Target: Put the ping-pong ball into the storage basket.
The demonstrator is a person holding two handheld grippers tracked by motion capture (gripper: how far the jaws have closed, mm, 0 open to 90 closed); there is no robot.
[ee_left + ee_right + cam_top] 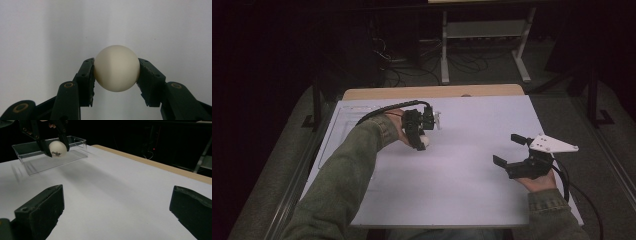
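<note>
White table (462, 175); clear tray (32, 162) on it.

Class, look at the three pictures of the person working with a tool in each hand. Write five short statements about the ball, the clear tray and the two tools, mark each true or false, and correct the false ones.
1. The left tool grips a white ball. True.
2. The ball rests on the table. False: it is held above the white surface.
3. The right tool holds a second ball. False: its jaws stand open with nothing between them.
4. A clear tray sits on the table behind the held ball, as the right gripper view shows. True.
5. The ball bears dark printed lettering. True, seen in the right gripper view.
</note>
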